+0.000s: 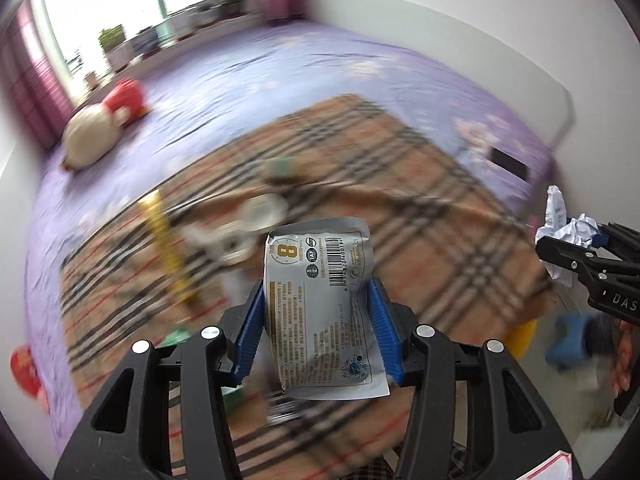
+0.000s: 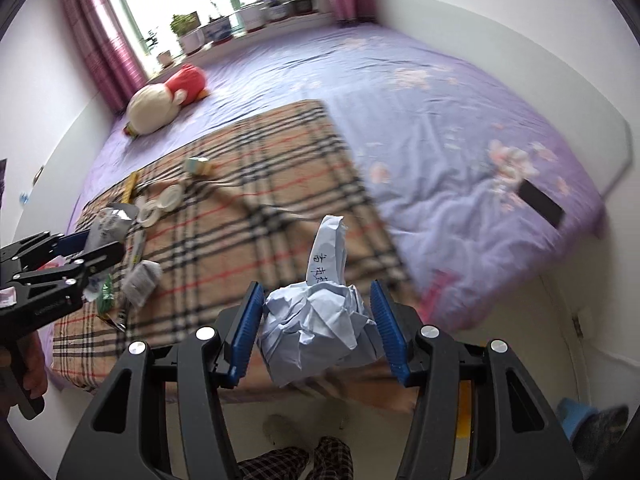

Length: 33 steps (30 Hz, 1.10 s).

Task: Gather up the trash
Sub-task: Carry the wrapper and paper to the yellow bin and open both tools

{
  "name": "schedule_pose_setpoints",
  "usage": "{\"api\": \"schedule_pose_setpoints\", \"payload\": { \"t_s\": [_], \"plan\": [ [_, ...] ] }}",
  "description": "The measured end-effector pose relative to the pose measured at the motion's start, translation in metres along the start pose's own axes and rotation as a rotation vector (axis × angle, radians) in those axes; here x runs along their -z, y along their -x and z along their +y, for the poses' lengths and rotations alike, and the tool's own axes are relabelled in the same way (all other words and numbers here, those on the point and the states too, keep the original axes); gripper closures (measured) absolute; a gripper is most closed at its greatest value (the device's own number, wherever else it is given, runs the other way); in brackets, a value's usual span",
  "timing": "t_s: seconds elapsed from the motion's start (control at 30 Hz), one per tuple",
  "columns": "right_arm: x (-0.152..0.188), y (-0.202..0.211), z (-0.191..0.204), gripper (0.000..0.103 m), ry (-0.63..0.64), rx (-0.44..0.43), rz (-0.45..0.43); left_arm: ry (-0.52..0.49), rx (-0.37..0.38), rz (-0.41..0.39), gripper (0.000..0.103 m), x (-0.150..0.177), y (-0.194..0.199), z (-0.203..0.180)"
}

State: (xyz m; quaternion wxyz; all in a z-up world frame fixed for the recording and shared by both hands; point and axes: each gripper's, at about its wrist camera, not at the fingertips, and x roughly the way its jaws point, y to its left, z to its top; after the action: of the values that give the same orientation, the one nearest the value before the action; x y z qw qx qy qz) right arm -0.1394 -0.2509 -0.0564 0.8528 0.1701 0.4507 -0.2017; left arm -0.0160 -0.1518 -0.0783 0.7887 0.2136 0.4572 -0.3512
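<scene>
My left gripper is shut on a silver food packet with a barcode, held above the plaid blanket. My right gripper is shut on a crumpled ball of white paper with handwriting, lifted over the blanket's near edge. In the right wrist view the left gripper shows at the left with the silver packet. In the left wrist view the right gripper shows at the right edge with the paper ball. More litter lies on the blanket: a yellow strip, white rings, a grey wrapper, a small box.
The blanket lies on a purple bed. A plush toy rests near the window sill with potted plants. A dark phone lies on the bed at right. Blue slippers and plaid trouser legs are on the floor below.
</scene>
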Motion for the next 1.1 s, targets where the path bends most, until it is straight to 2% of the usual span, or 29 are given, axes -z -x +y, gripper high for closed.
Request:
{"api": "schedule_pose_setpoints", "payload": {
  "t_s": [0.3, 0.63, 0.77, 0.9, 1.1],
  "plan": [
    [0.052, 0.052, -0.082, 0.047, -0.186, 0.103, -0.043, -0.291, 0.199, 0.016, 0.052, -0.012, -0.016, -0.122],
    [0.131, 0.067, -0.179, 0.046, -0.429, 0.243, 0.007, -0.606, 0.388, 0.086, 0.05, 0.007, -0.047, -0.261],
    [0.167, 0.052, -0.222, 0.046, -0.527, 0.248, 0.038, -0.701, 0.421, 0.142, 0.05, 0.019, -0.079, -0.311],
    [0.198, 0.021, -0.259, 0.046, -0.582, 0.207, 0.062, -0.765, 0.442, 0.197, 0.05, 0.034, -0.11, -0.346],
    [0.239, -0.036, -0.311, 0.046, -0.683, 0.178, 0.134, -0.837, 0.427, 0.321, 0.05, 0.064, -0.175, -0.39]
  ]
}}
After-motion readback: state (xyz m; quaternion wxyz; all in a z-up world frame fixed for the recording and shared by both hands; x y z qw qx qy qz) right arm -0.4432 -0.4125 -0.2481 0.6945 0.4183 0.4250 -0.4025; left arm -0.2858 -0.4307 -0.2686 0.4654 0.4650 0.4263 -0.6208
